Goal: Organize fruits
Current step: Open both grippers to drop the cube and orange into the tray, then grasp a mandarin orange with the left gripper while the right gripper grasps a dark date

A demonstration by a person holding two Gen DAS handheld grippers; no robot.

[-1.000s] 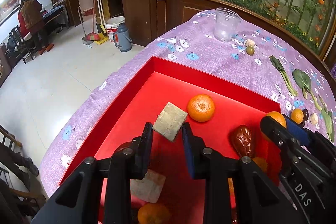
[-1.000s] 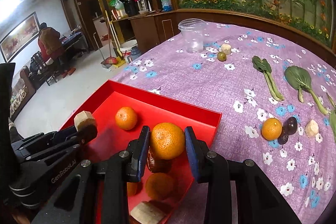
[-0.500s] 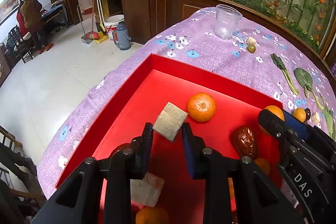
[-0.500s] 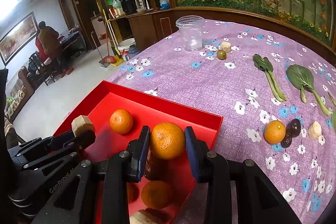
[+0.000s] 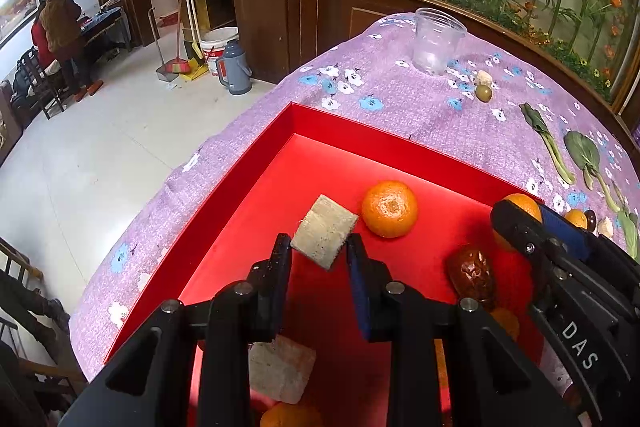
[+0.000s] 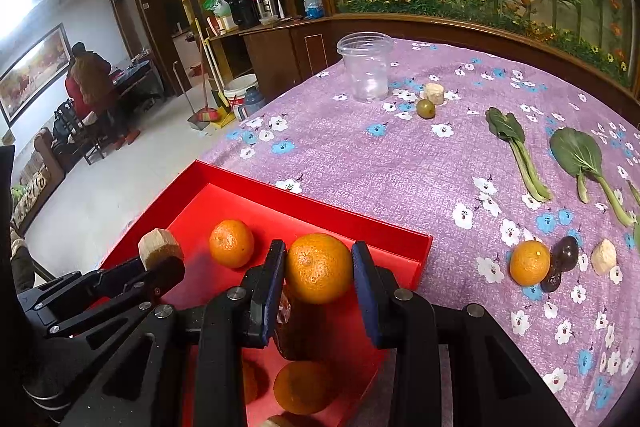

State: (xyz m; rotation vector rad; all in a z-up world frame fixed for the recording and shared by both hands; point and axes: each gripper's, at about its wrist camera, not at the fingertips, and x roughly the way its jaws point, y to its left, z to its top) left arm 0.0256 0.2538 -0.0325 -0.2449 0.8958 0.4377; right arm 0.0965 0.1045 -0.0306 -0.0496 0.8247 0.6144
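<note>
My left gripper (image 5: 319,251) is shut on a beige cube-shaped piece (image 5: 324,237) and hangs over the red tray (image 5: 248,195). My right gripper (image 6: 319,267) is shut on an orange (image 6: 319,268) above the tray's right end, near its far rim (image 6: 320,211). In the tray lie an orange (image 5: 389,209), a brown wrinkled fruit (image 5: 472,277), a second beige piece (image 5: 280,371) and more oranges partly hidden under the grippers. On the cloth to the right lie another orange (image 6: 529,263), a dark fruit (image 6: 566,253) and a beige piece (image 6: 604,257).
The table wears a purple flowered cloth (image 6: 360,155). A clear plastic cup (image 6: 366,67), a small green fruit (image 6: 425,108) and a beige chunk (image 6: 434,93) stand at the far side. Green leaves (image 6: 516,151) lie to the right. A person (image 5: 60,27) stands far off on the left.
Both grippers keep their hold. The right gripper with its orange has drifted only slightly over the tray; the left has stayed where it was.
</note>
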